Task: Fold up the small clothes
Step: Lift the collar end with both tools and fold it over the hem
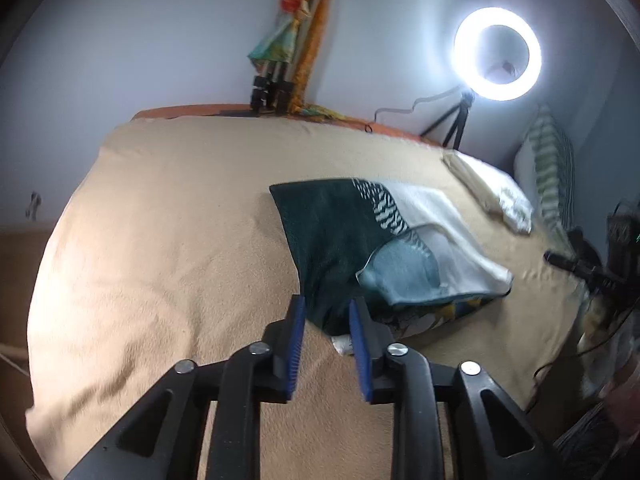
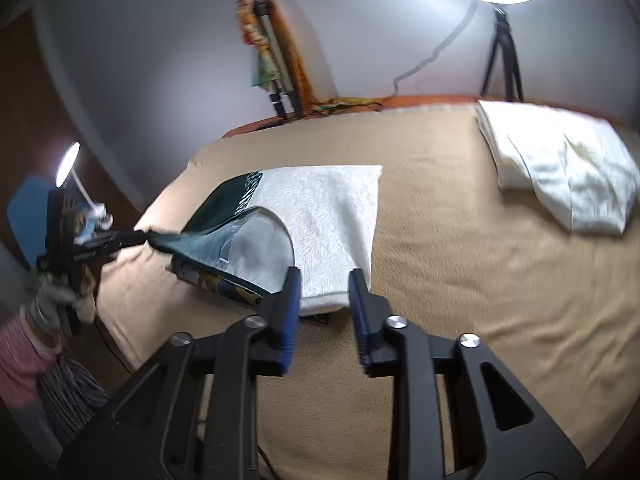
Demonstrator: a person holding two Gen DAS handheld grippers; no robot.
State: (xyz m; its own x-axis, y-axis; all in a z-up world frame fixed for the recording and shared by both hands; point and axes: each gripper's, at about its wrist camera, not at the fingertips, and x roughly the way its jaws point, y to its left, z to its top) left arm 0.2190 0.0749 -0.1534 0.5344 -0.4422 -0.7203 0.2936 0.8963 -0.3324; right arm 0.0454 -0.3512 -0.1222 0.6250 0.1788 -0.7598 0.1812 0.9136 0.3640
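Observation:
A small teal-and-white towel-like cloth (image 1: 344, 232) lies on the beige blanket (image 1: 180, 220), one corner flipped over showing its pale underside. In the left wrist view my left gripper (image 1: 326, 312) has its blue pads apart around the cloth's near dark edge. In the right wrist view the left gripper (image 2: 140, 238) pinches and pulls that dark corner. My right gripper (image 2: 324, 284) is open, pads apart, just above the white near edge of the cloth (image 2: 332, 216). The right gripper also shows at the far right of the left view (image 1: 560, 260).
A folded white cloth stack (image 2: 560, 172) lies on the blanket at the right. A lit ring light on a tripod (image 1: 498, 54) stands behind the bed. A striped pillow (image 1: 552, 172) leans at the far right. A folded tripod (image 1: 276, 80) leans on the wall.

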